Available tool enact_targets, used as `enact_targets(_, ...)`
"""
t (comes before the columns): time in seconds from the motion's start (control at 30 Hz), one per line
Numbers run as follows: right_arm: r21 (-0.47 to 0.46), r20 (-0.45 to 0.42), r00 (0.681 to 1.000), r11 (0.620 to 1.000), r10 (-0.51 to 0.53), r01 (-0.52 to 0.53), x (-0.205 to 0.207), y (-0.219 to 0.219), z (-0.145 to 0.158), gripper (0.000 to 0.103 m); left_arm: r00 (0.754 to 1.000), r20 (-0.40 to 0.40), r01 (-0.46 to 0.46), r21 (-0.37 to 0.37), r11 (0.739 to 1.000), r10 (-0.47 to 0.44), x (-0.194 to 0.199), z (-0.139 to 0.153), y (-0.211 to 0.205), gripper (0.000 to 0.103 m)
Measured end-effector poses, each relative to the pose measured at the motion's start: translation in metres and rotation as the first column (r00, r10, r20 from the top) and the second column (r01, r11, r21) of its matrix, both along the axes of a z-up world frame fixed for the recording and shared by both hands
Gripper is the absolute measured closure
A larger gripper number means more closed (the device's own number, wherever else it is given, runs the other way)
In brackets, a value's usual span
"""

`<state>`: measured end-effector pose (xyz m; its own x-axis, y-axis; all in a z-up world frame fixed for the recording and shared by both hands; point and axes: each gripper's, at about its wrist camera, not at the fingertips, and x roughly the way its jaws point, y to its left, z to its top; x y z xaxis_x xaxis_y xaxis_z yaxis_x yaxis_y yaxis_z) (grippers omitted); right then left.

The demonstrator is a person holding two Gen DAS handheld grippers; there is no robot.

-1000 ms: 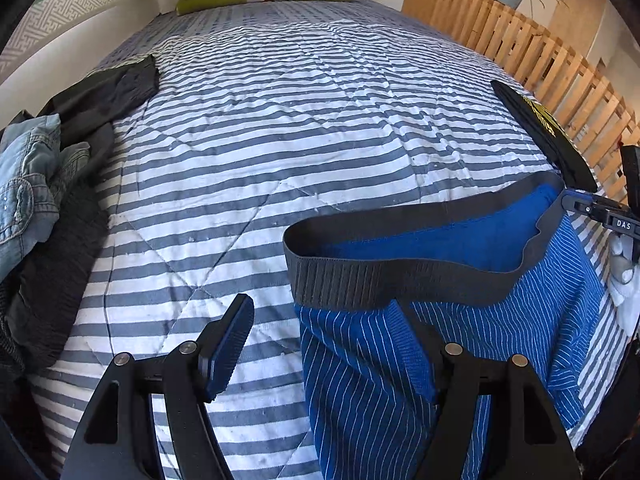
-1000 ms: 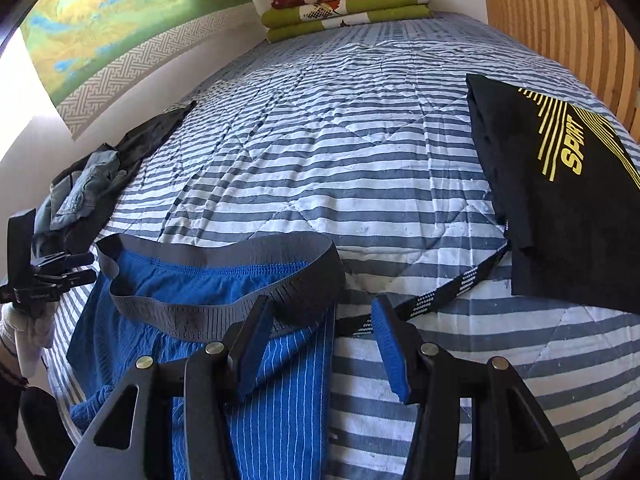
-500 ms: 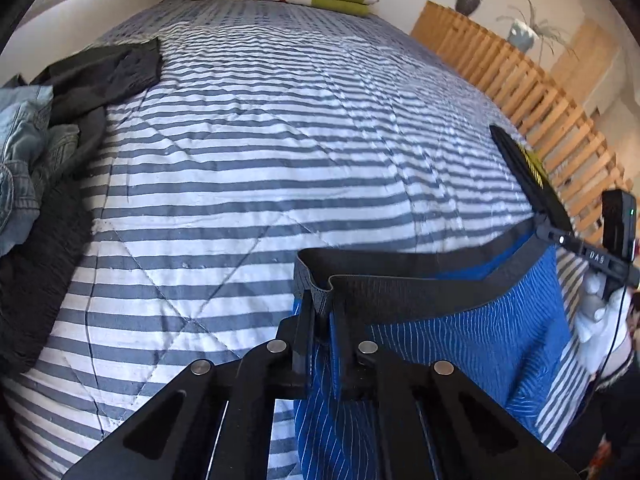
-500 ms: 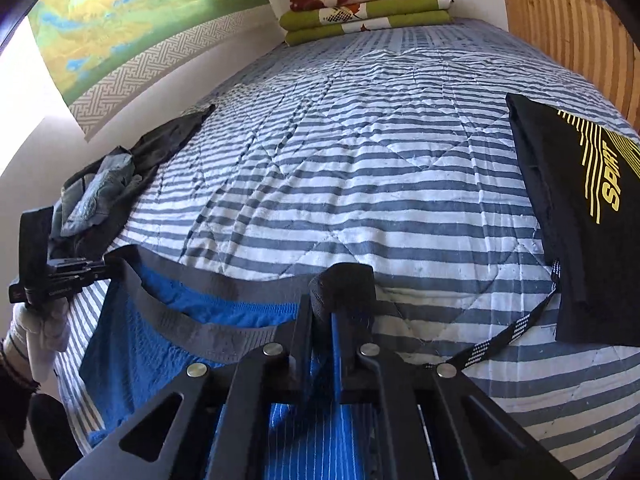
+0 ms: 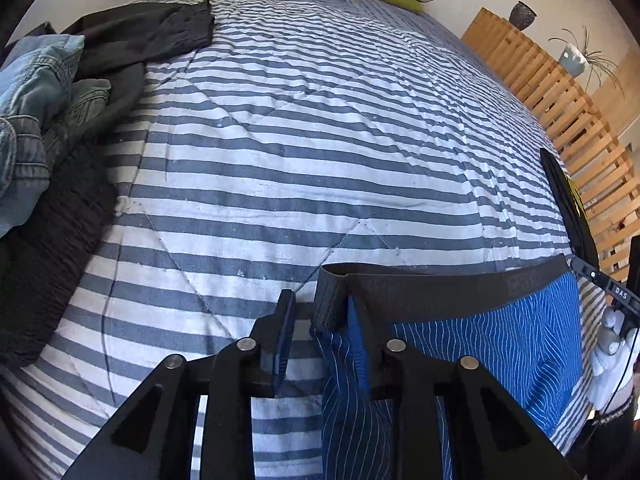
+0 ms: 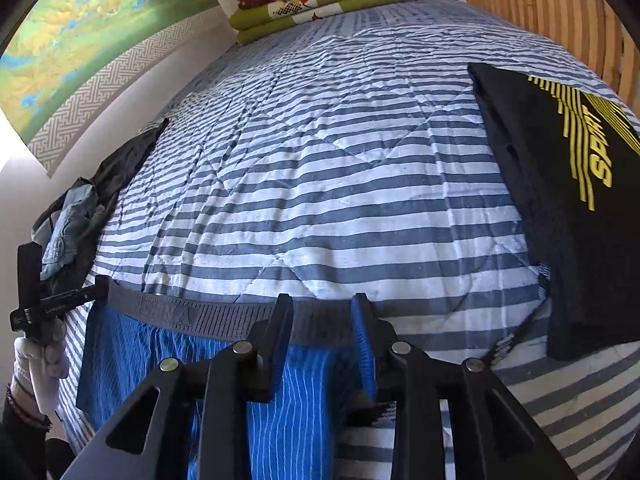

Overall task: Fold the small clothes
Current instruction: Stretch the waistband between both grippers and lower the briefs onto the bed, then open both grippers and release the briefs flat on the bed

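Observation:
Blue pinstriped boxer shorts [image 5: 500,340] lie flat on the striped quilt [image 5: 320,140], their grey waistband [image 5: 440,288] stretched straight. My left gripper [image 5: 320,340] is open, and the waistband's left corner sits loosely between its fingers. In the right wrist view the shorts [image 6: 132,352] spread out to the left. My right gripper [image 6: 320,340] is open over the waistband's [image 6: 192,314] right end. Each view shows the other gripper in a white-gloved hand [image 6: 36,360] at the shorts' far corner.
A heap of dark clothes and jeans [image 5: 48,120] lies along the bed's left side. A folded black shirt with a yellow print [image 6: 568,184] lies at the right, a striped cord [image 6: 508,340] beside it. Folded green blankets [image 6: 316,0] sit at the far end. A wooden slatted rail [image 5: 560,100] borders the right.
Both grippers shut on the waistband's ends half a second ago and drew it out straight. Now both have opened, and the shorts lie flatter on the quilt.

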<state>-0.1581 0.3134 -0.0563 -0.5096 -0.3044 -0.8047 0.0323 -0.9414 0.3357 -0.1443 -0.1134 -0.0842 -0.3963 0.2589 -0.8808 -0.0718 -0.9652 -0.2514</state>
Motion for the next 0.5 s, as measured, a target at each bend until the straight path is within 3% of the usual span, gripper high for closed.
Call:
enact_targets(0.07,-0.005,0.004,1.000,1.000,0.001,-0.001,0.017,0.008,0.010,0.075,1.000,-0.022,0.011,-0.029,1.000,-0.012,0.014,0.013,0.000,0.071)
enact_targets(0.23,0.047,0.049,0.996,0.996,0.074,-0.077,0.082,0.008,0.021,0.071,0.998,-0.024,0.061,-0.011,0.998,-0.061,0.078,0.033,0.003,0.041)
enact_targets(0.37,0.087,0.119,0.989,0.991,0.090,-0.101,0.133,0.002,0.008,0.071,0.997,0.036,0.073,-0.010,0.997,-0.073,0.130,0.023,0.008,0.035)
enact_targets(0.5,0.041,0.150,0.986,0.996,0.076,-0.083,0.157,0.008,-0.004,0.071,0.995,0.079,0.066,-0.020,0.998,-0.064,0.156,0.003,0.013,0.035)
